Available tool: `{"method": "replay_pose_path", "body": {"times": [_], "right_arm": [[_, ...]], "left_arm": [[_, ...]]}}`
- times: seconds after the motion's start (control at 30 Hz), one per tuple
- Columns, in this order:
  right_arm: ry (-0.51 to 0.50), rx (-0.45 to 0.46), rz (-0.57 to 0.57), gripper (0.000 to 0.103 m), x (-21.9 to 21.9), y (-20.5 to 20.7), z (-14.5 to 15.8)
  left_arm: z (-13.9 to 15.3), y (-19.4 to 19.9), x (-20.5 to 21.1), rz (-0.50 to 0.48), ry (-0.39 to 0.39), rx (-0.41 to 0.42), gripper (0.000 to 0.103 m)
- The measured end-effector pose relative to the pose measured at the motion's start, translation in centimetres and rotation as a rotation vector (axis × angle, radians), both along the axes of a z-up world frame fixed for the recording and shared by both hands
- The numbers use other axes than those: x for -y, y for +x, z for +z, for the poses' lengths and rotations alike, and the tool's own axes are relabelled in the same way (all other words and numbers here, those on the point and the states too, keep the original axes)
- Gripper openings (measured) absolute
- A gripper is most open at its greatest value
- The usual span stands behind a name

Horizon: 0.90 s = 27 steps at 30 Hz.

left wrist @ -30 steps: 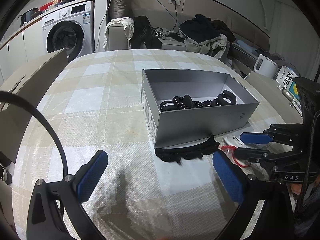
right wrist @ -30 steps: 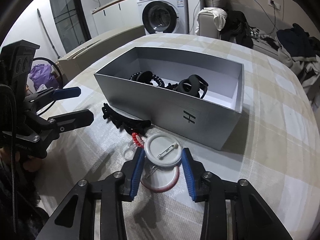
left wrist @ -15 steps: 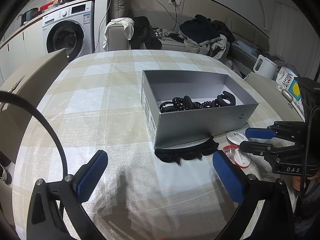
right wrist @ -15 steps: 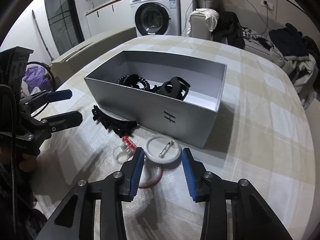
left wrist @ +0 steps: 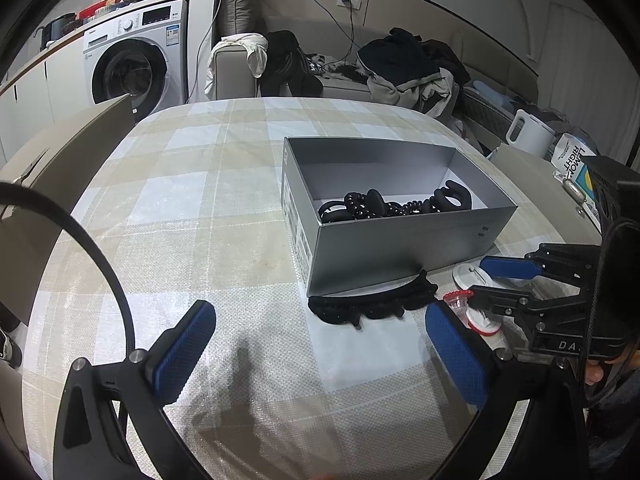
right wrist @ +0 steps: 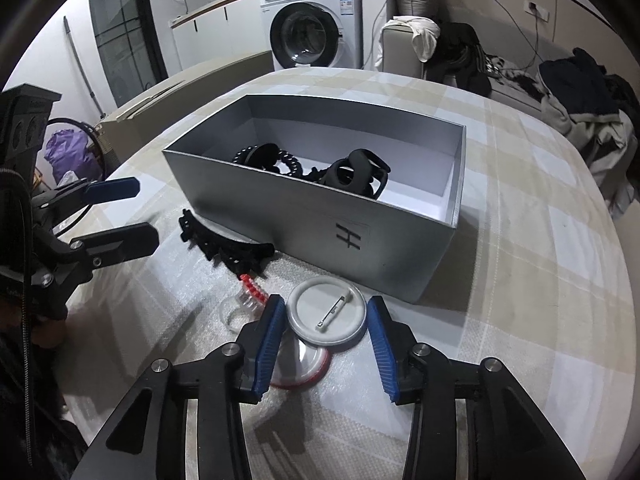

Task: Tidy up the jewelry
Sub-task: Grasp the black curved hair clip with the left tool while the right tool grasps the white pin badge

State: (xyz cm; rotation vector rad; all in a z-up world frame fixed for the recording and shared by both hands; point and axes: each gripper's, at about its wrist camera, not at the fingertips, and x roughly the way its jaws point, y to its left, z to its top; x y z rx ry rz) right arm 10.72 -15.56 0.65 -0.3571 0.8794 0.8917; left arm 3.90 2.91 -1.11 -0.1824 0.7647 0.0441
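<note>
A grey open box [right wrist: 448,160] [left wrist: 400,240] holds several black hair clips and ties [right wrist: 352,172] [left wrist: 384,206]. A long black hair clip [right wrist: 224,246] [left wrist: 372,304] lies on the table against the box's near wall. A white round pin badge [right wrist: 326,312] [left wrist: 468,272] sits between the fingers of my right gripper [right wrist: 326,332], which is shut on it. A red-rimmed badge [right wrist: 300,368] and a clear ring with a red part [right wrist: 244,304] lie beside it. My left gripper [left wrist: 320,344] is open and empty, in front of the black clip.
The table has a checked cloth [left wrist: 200,208]. A washing machine [right wrist: 316,24], a sofa with clothes [left wrist: 400,64], a white kettle [left wrist: 528,132] and a beige cabinet [left wrist: 60,152] stand around the table.
My right gripper lifted slightly with the white badge and moved it toward the box, then came lower again. The left gripper has not moved.
</note>
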Motion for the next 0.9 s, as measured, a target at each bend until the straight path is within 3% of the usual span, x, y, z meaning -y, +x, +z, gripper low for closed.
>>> {"method": "replay_pose_path", "body": {"times": [0.27, 0.57, 0.7, 0.77, 0.9], "right_arm": [[0.123, 0.003, 0.015, 0.041, 2.0, -0.8, 2.8], [0.149, 0.013, -0.002, 0.041, 2.9, -0.7, 3.8], [0.152, 0.015, -0.004, 0.041, 3.0, -0.5, 3.8], [0.152, 0.014, -0.005, 0.041, 3.0, -0.4, 3.8], [0.151, 0.013, -0.008, 0.041, 3.0, -0.4, 3.8]], "left_arm": [[-0.4, 0.6, 0.2, -0.019, 0.009, -0.040, 0.102], [-1.5, 2.8, 1.6, -0.078, 0.062, -0.141, 0.075], [-1.5, 2.7, 1.9, -0.088, 0.088, -0.140, 0.068], [-1.4, 2.5, 1.9, -0.093, 0.092, -0.132, 0.057], [-1.4, 2.5, 1.9, -0.103, 0.085, -0.123, 0.056]]}}
